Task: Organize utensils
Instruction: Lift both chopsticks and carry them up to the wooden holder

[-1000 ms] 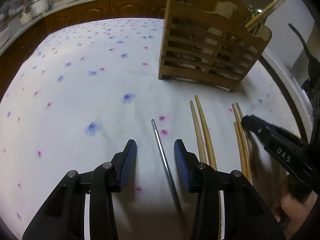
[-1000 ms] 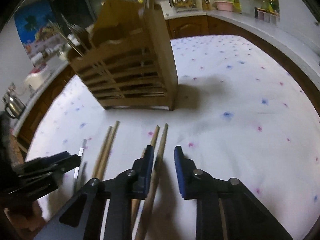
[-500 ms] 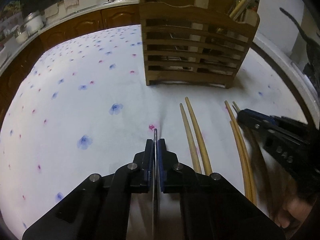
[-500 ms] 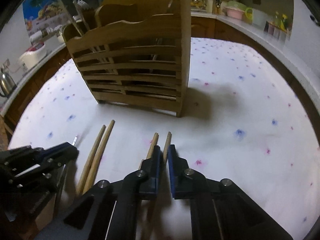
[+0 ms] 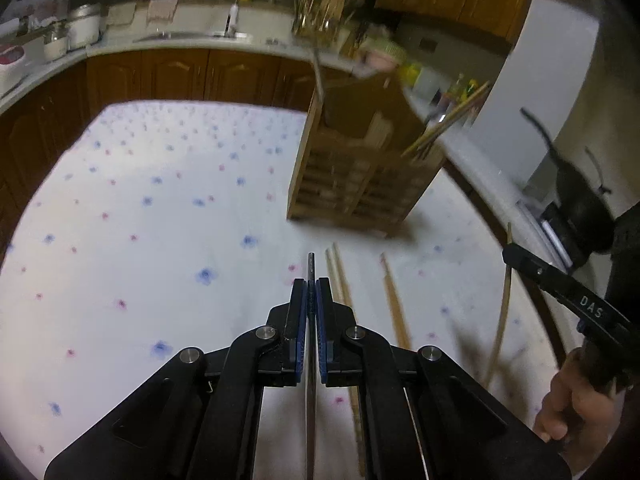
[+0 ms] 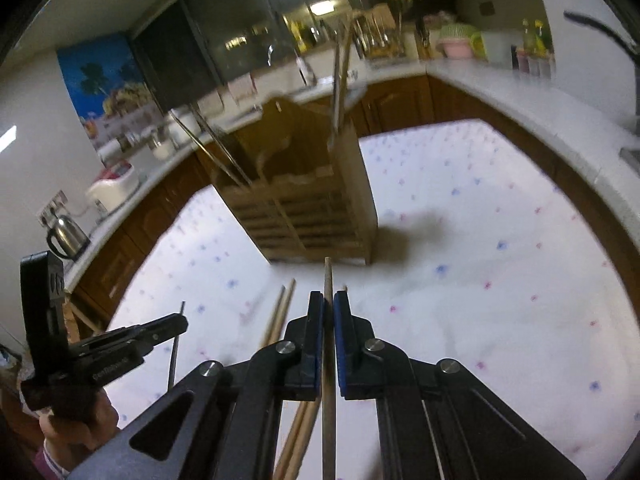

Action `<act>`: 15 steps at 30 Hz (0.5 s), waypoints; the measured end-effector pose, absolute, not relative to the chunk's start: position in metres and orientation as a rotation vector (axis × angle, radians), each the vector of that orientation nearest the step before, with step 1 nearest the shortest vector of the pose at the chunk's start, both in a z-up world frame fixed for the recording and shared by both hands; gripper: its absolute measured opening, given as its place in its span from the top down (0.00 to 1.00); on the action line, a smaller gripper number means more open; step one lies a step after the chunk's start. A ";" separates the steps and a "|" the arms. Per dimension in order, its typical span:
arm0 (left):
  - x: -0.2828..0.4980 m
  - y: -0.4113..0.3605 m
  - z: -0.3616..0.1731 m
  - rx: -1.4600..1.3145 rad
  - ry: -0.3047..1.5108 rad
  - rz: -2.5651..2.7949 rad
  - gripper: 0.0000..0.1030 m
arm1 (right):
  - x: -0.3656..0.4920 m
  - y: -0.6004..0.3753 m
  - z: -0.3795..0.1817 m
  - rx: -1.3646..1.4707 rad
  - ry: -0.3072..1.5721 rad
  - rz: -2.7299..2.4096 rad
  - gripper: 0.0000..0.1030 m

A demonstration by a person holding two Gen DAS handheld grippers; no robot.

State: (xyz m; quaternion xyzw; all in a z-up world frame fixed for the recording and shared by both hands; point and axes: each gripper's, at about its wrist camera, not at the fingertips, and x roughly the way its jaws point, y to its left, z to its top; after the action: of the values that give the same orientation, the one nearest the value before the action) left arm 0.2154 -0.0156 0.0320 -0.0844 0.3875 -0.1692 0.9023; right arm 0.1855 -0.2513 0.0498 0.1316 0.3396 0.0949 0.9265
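Observation:
My left gripper (image 5: 310, 282) is shut on a thin metal utensil (image 5: 310, 264), held clear above the flowered tablecloth (image 5: 160, 220). My right gripper (image 6: 328, 295) is shut on one wooden chopstick (image 6: 328, 272), also lifted off the cloth. Each gripper shows in the other's view: the right gripper (image 5: 516, 258) at the right with its chopstick (image 5: 502, 320), the left gripper (image 6: 180, 322) at the lower left with the metal utensil (image 6: 173, 360). A slatted wooden utensil holder (image 5: 360, 184) (image 6: 312, 216) stands ahead and holds several utensils. A pair of chopsticks (image 5: 338, 280) (image 6: 280, 312) and a single one (image 5: 394, 304) lie on the cloth.
Brown cabinets under a white counter (image 5: 180, 46) ring the table on the far side and right. A steel kettle (image 6: 66, 236) and pots (image 5: 80, 30) sit on the counter. A person's hand (image 5: 568, 396) holds the right gripper's handle.
Both grippers went from open around their utensils to shut on them. Both then rose, lifting the metal utensil and one chopstick off the cloth; the holder now looks farther away.

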 end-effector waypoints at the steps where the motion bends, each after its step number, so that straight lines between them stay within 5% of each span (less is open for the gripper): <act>1: 0.213 -0.014 0.038 -0.178 0.790 -0.354 0.97 | 0.183 -0.251 0.055 0.270 0.681 0.197 0.95; 15: 0.190 0.000 0.101 -0.176 0.639 -0.370 0.97 | 0.156 -0.254 0.126 0.254 0.491 0.215 0.95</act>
State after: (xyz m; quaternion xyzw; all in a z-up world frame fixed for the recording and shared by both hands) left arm 0.1900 0.0000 0.1014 -0.0857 0.3120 -0.1807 0.9288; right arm 0.1557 -0.2536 0.1264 0.1251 0.2417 0.1061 0.9564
